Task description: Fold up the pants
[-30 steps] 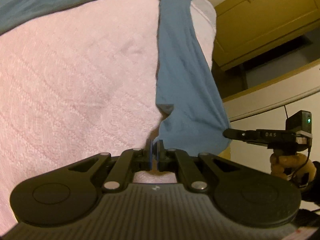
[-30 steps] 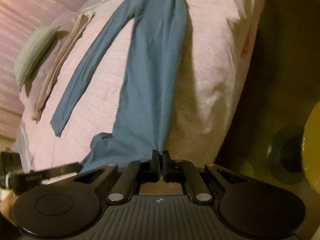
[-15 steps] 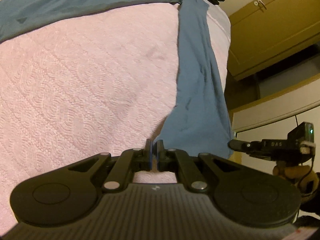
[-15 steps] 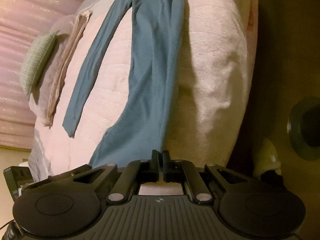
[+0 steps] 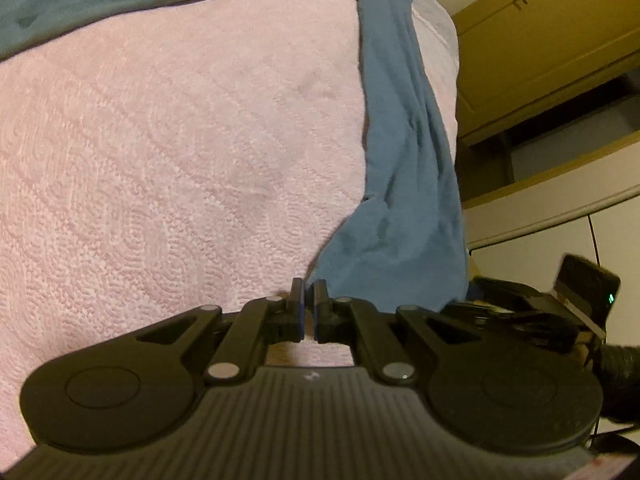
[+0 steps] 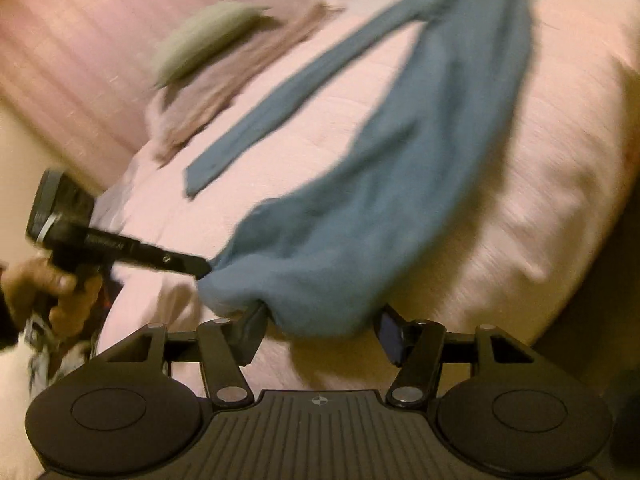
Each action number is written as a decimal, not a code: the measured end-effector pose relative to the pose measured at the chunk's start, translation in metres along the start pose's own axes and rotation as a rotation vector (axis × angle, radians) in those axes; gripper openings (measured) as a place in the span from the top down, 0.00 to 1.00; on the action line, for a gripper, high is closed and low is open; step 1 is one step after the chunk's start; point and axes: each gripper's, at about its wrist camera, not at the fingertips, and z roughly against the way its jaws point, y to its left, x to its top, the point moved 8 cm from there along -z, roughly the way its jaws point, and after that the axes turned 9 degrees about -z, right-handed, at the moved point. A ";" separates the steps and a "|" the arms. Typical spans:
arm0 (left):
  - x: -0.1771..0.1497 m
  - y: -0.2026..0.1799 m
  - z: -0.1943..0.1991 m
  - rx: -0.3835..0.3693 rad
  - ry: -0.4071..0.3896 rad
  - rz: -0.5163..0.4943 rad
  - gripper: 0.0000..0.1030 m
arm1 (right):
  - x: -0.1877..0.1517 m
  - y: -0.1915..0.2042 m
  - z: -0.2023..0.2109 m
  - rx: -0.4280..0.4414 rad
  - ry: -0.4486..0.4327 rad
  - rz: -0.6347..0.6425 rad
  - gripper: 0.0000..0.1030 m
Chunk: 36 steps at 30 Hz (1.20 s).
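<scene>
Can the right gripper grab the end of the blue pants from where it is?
Probably yes. The right gripper is opening, and the bunched end of the blue pants already lies between its fingers. Nothing blocks it; the left gripper pinches a nearby corner.

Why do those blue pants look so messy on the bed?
The blue cotton pants lie askew on the pink quilted bedspread: one leg splays off sideways, and the waist end is bunched at the bed's edge between the right gripper's opening jaws.
</scene>
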 end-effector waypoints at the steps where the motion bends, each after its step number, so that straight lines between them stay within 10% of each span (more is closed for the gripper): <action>1: 0.001 -0.003 0.004 -0.001 0.004 -0.010 0.99 | -0.002 0.003 0.001 0.025 0.043 -0.017 0.99; 7: 0.002 -0.024 0.030 0.028 0.042 -0.060 1.00 | -0.005 0.025 0.034 0.100 0.129 -0.182 1.00; 15: -0.009 0.000 0.019 0.096 0.064 -0.023 1.00 | 0.004 0.011 0.022 -0.073 0.146 -0.149 0.98; 19: 0.015 0.009 0.041 0.182 0.009 -0.050 0.94 | 0.043 0.028 0.045 -0.104 0.108 -0.058 0.50; 27: 0.136 0.032 0.074 0.311 -0.144 -0.076 0.71 | 0.230 0.016 0.058 -0.187 -0.025 0.168 0.50; 36: 0.347 0.062 -0.002 0.425 -0.247 -0.070 0.65 | 0.556 -0.111 -0.001 -0.228 -0.066 0.466 0.50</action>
